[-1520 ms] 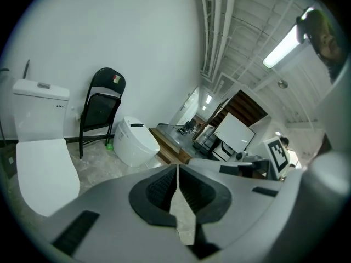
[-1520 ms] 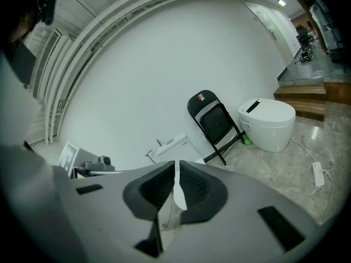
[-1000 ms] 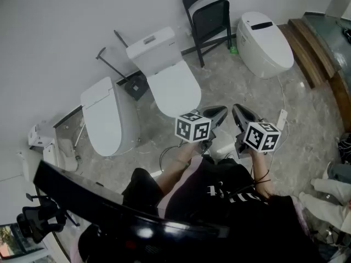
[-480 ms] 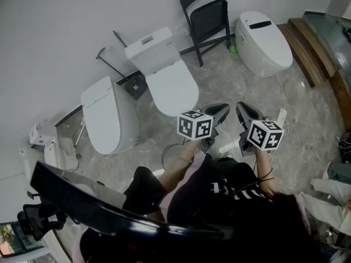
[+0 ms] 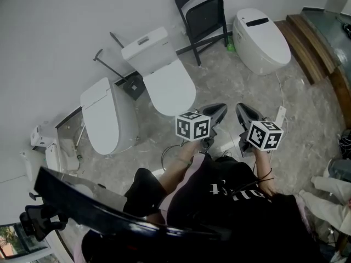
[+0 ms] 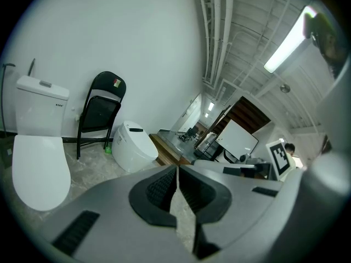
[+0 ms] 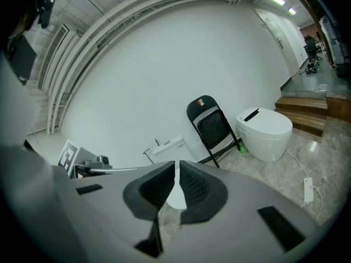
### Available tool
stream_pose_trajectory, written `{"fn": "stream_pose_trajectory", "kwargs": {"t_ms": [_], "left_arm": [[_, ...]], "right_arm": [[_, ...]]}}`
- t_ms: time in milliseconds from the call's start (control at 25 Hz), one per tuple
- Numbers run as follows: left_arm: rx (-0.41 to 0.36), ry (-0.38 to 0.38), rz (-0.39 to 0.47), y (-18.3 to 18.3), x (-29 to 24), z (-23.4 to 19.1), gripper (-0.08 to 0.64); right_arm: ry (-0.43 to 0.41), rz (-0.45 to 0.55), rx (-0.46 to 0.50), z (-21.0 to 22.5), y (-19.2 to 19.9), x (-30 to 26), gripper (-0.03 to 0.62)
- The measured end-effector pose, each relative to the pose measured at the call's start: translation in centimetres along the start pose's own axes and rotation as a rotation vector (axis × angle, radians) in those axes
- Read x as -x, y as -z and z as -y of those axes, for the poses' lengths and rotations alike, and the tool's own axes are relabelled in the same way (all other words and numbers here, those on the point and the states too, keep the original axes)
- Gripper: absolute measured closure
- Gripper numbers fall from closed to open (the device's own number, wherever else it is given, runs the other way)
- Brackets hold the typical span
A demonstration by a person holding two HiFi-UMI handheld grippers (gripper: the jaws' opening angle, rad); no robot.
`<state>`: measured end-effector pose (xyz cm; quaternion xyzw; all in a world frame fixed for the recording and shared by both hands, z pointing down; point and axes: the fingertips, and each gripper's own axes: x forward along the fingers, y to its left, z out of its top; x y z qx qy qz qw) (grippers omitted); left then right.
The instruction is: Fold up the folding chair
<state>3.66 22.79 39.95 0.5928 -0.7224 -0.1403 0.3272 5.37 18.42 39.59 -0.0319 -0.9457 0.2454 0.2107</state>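
The black folding chair (image 5: 203, 12) stands against the white wall between two toilets, its legs spread on the floor. It also shows in the left gripper view (image 6: 101, 114) and in the right gripper view (image 7: 211, 127), small and far off. My left gripper (image 5: 218, 112) and right gripper (image 5: 244, 113) are held side by side in front of the person's body, well short of the chair. Both point toward it. The left gripper's jaws (image 6: 177, 171) are shut with nothing between them, and so are the right gripper's jaws (image 7: 176, 169).
A white toilet with a tank (image 5: 164, 75) stands left of the chair, a rounded tankless toilet (image 5: 260, 32) right of it, and a third toilet (image 5: 107, 114) farther left. A power strip with its cable (image 5: 281, 116) lies on the stone floor. Wooden steps (image 5: 312, 43) run along the right.
The chair and the toilets have slid slightly up and left in the head view. Both grippers stay shut and side by side, having drifted a little with the person.
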Motion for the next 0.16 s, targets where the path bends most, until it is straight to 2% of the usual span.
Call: {"fn": "stream_pose_trajectory", "kwargs": {"t_ms": [160], "left_arm": [[0.008, -0.006, -0.005, 0.16, -0.49, 0.21, 0.544]], "right_arm": [[0.001, -0.006, -0.003, 0.73, -0.11, 0.25, 0.555]]}}
